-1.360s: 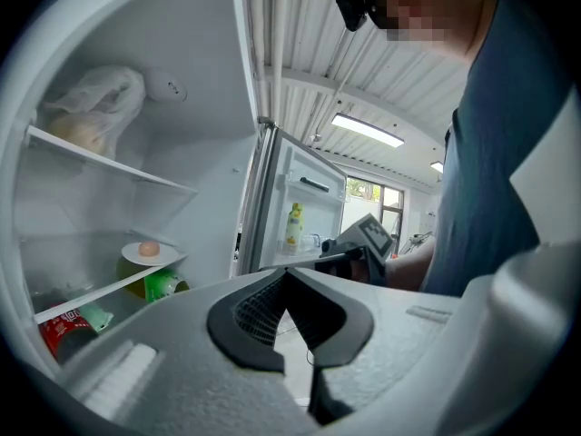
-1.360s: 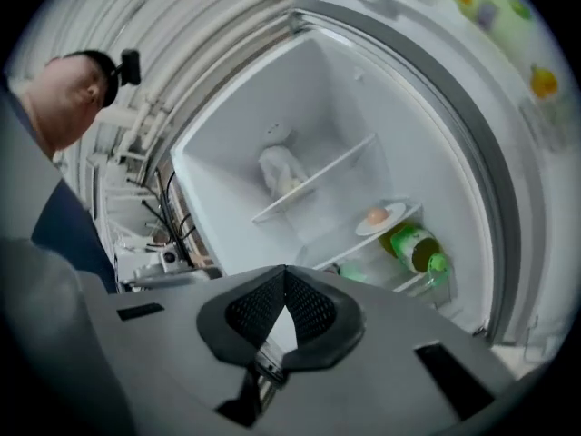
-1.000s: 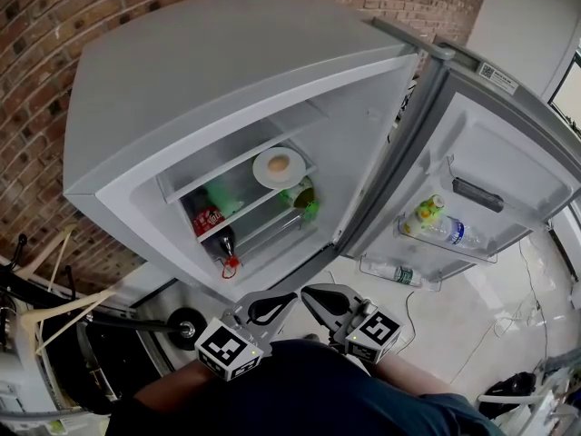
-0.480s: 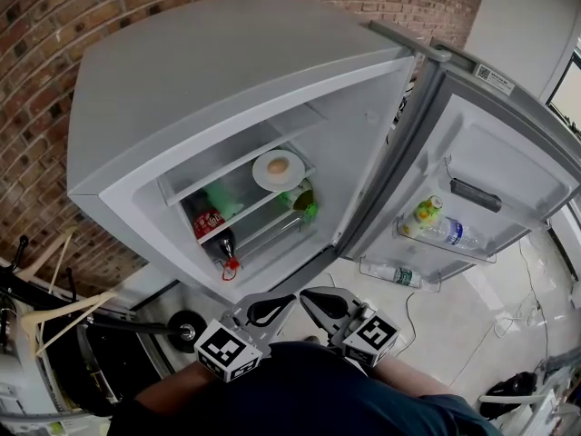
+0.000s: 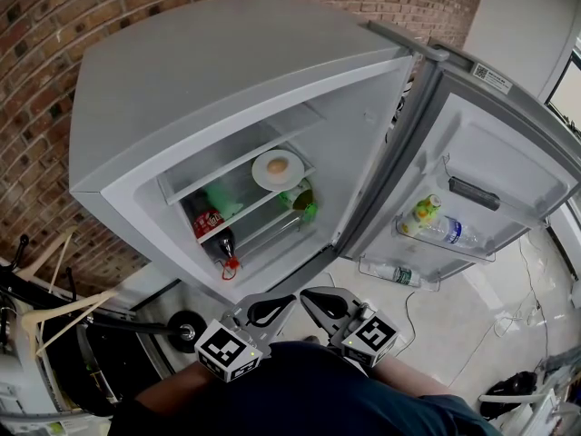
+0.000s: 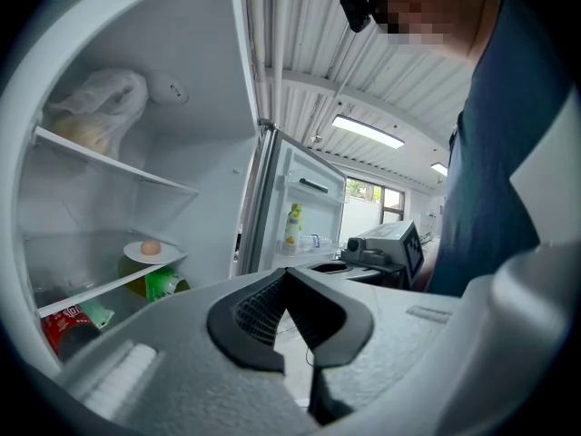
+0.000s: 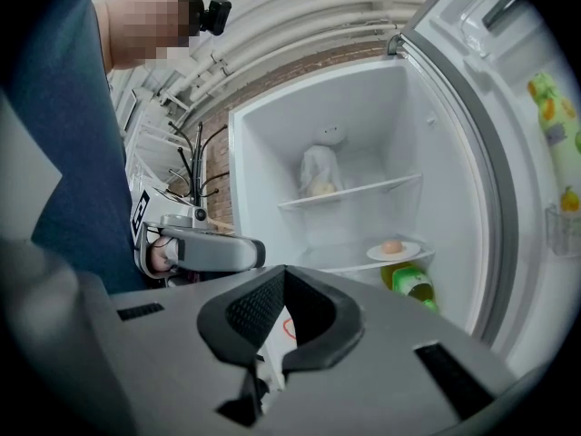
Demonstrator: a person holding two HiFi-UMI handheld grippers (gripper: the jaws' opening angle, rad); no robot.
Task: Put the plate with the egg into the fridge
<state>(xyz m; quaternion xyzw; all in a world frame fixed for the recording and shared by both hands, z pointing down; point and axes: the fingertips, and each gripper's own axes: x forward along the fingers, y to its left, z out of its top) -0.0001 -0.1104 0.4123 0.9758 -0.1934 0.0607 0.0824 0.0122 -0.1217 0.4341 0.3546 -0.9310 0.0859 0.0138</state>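
Note:
The white plate (image 5: 269, 173) with the egg (image 5: 279, 163) rests on the middle glass shelf inside the open fridge (image 5: 218, 71). The plate (image 6: 136, 253) also shows at lower left in the left gripper view, and the plate (image 7: 407, 248) right of centre in the right gripper view. Both grippers hang close to the person's body, well outside the fridge. My left gripper (image 5: 289, 300) is shut with nothing in it; its jaws meet at the tip (image 6: 286, 275). My right gripper (image 5: 307, 294) beside it is likewise shut and empty (image 7: 283, 275).
The fridge door (image 5: 508, 166) stands open to the right with bottles (image 5: 427, 214) in its bin. A green bottle (image 5: 307, 203) and a red can (image 5: 208, 221) lie under the plate's shelf. A bag (image 6: 95, 107) sits on the upper shelf. A wooden rack (image 5: 45, 307) stands at left.

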